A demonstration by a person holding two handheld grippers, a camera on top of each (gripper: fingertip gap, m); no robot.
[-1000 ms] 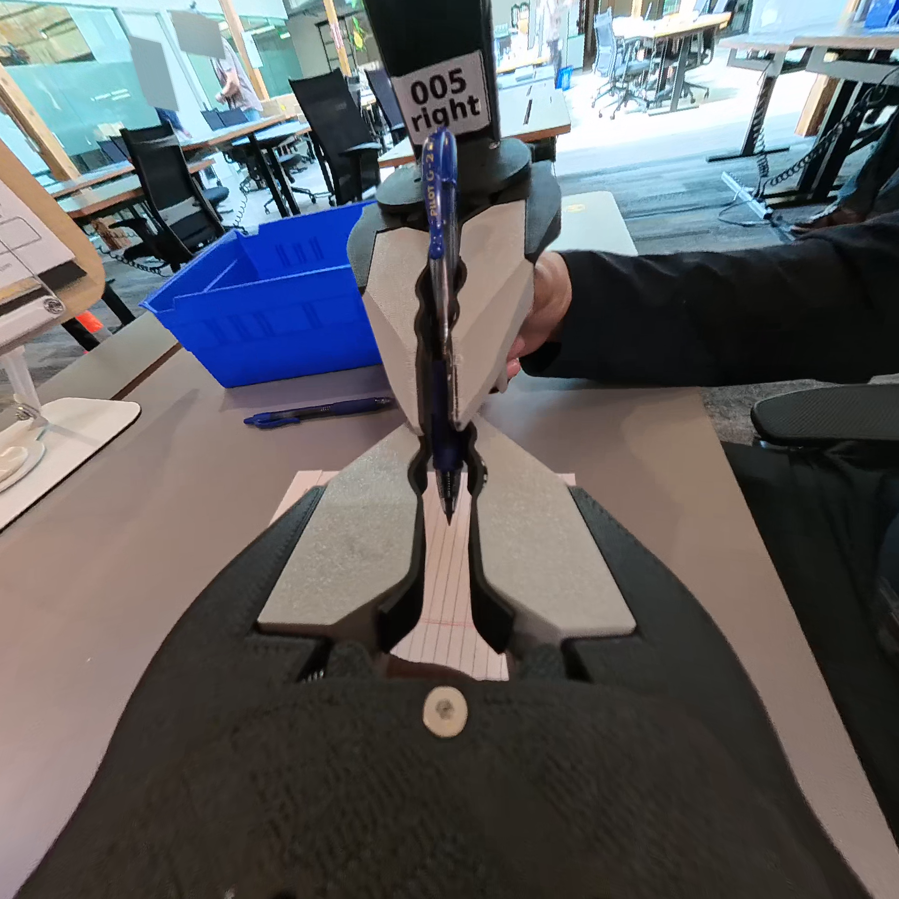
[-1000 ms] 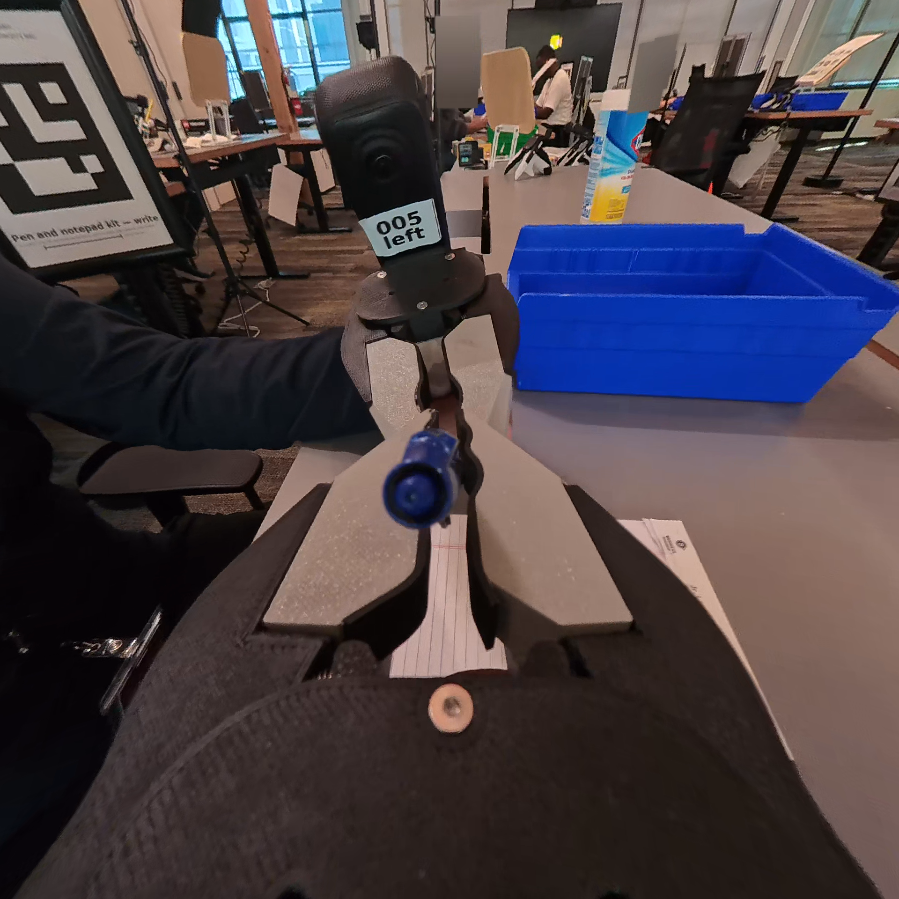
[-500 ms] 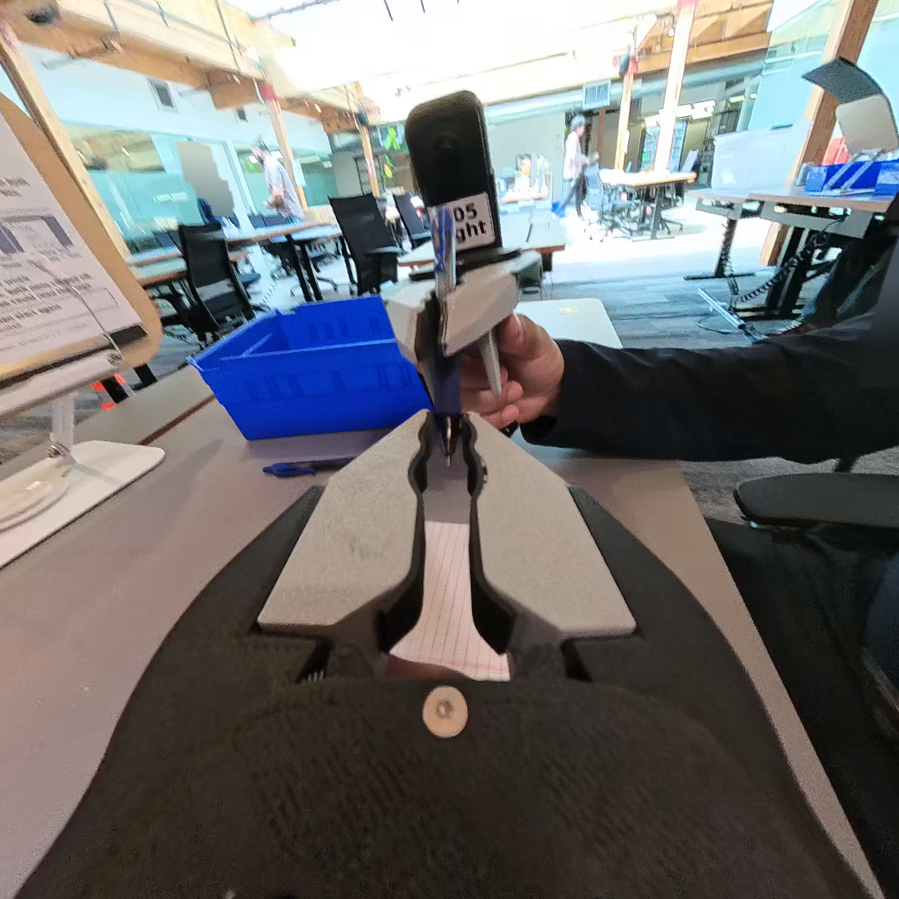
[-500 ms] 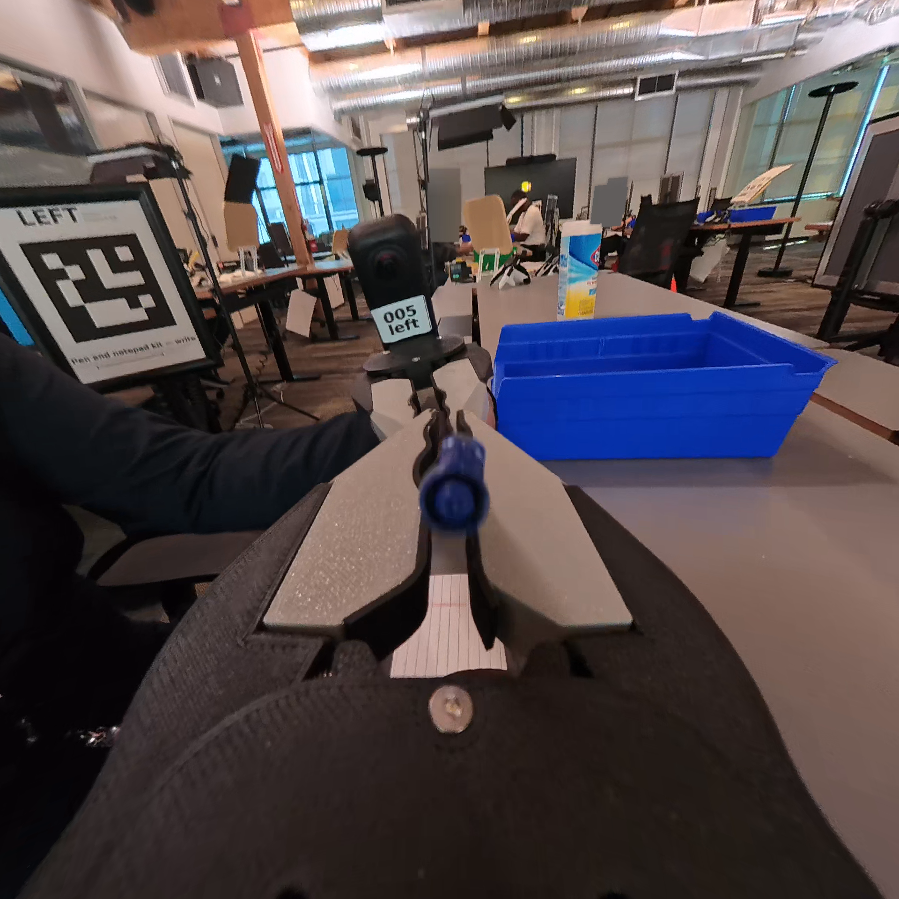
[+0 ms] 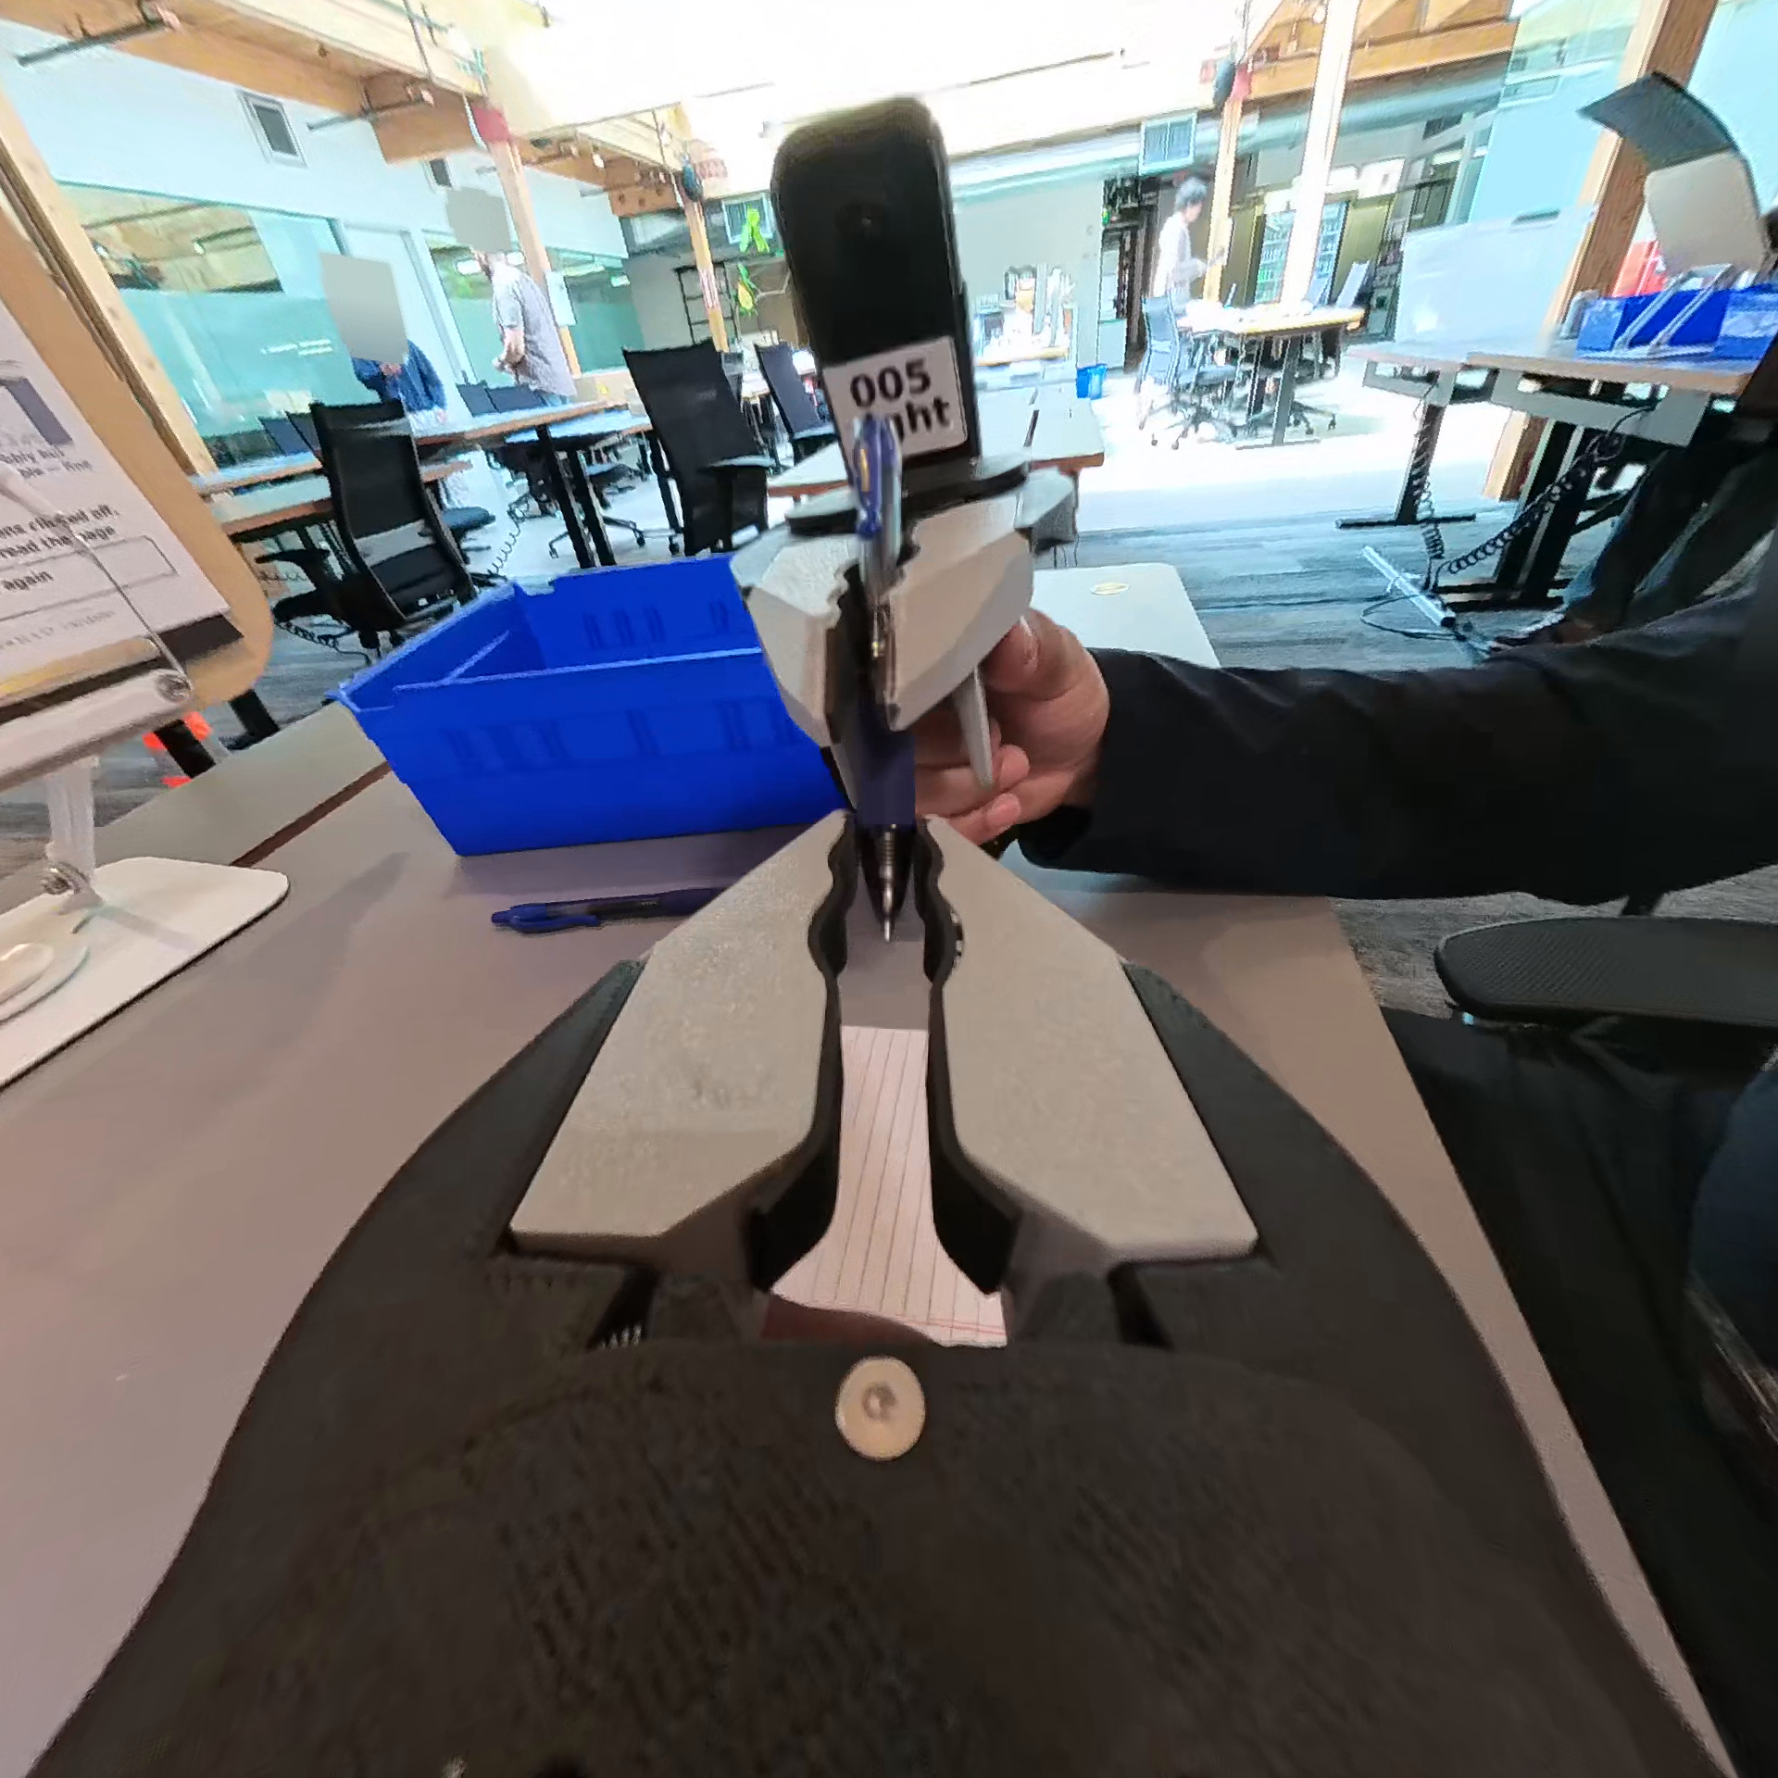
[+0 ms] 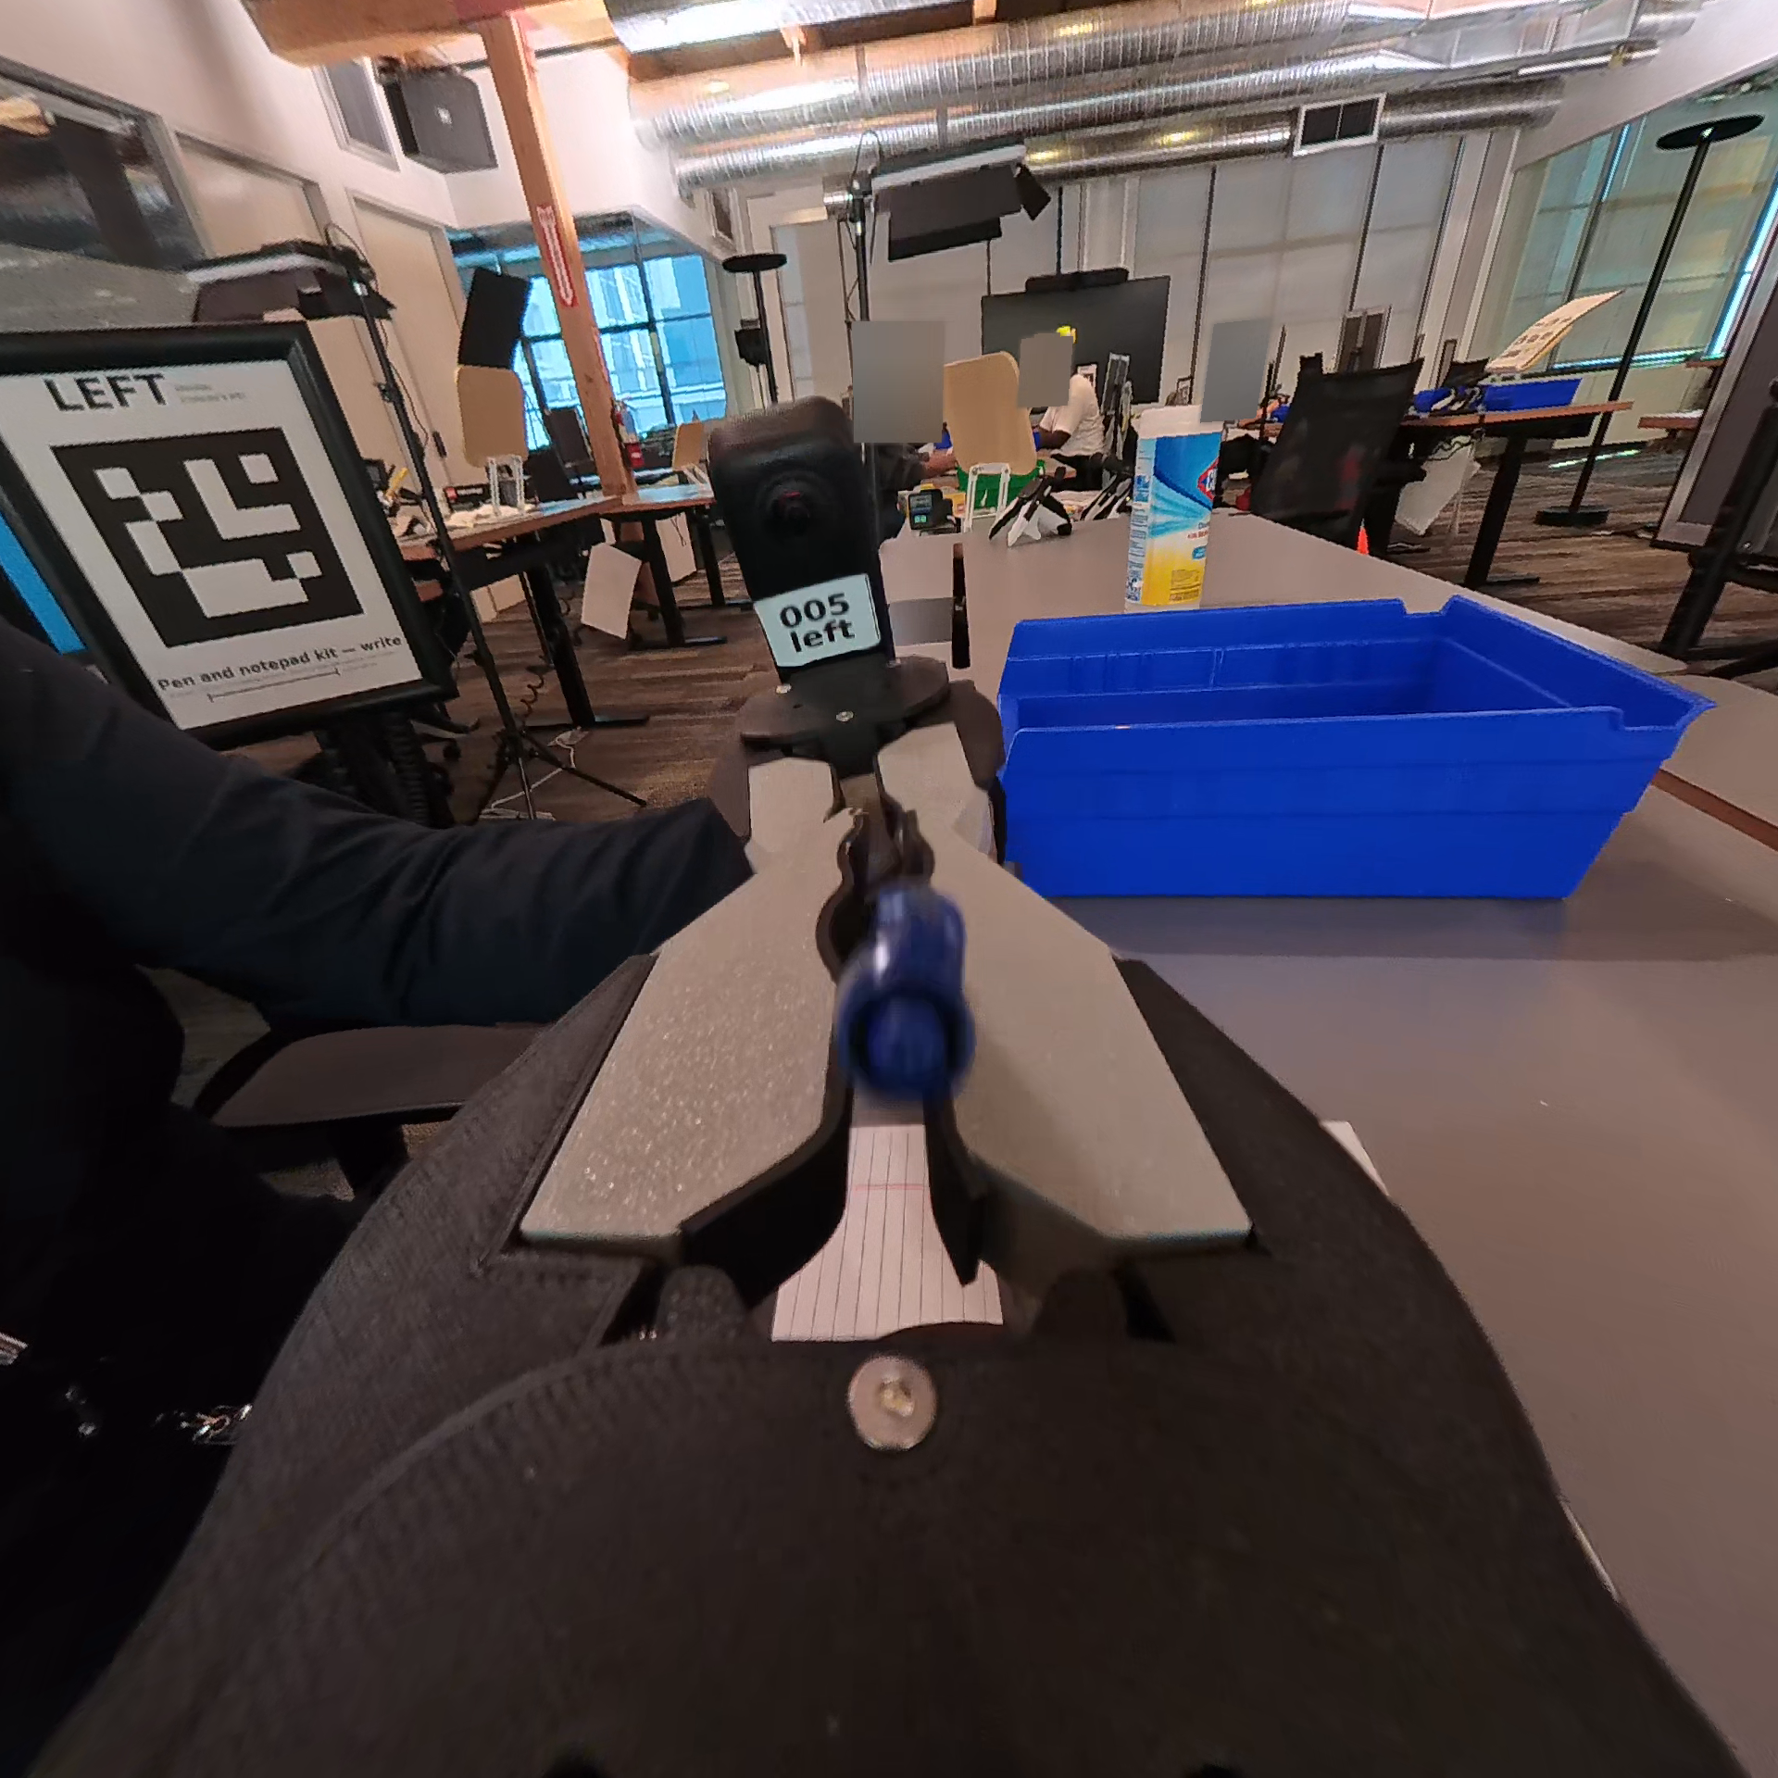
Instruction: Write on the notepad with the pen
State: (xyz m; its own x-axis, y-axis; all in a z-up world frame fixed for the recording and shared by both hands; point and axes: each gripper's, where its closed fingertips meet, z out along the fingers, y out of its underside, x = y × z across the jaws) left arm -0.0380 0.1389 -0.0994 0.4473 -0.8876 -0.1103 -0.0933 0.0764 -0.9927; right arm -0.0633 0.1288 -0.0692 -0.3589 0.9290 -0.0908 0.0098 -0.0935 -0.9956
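A white lined notepad [image 5: 880, 1155] lies on the grey table [image 5: 289, 1058] under both grippers; it also shows in the right wrist view [image 6: 880, 1251]. My right gripper [image 5: 871, 760] faces my left one and is shut on a blue pen [image 5: 877, 789]. The pen is upright, tip down, above the table just past the pad's far edge. In the right wrist view the right gripper [image 6: 880, 866] shows the pen's blurred top end [image 6: 900, 1010]. My left gripper [image 5: 885, 847] is empty, its jaws a narrow gap apart; it also shows opposite [image 6: 871, 827].
A second blue pen [image 5: 606, 909] lies on the table in front of a blue bin [image 5: 596, 712]. A sign stand [image 5: 144, 914] is at the left. A wipes canister [image 6: 1169, 510] stands behind the bin [image 6: 1328, 770]. A chair armrest [image 5: 1616, 962] is at the right. Both grippers' tips are close together, under 4 cm apart.
Both grippers have tilted up from pointing down at the pad. The right gripper has lifted the pen off the page and back towards the pad's far edge.
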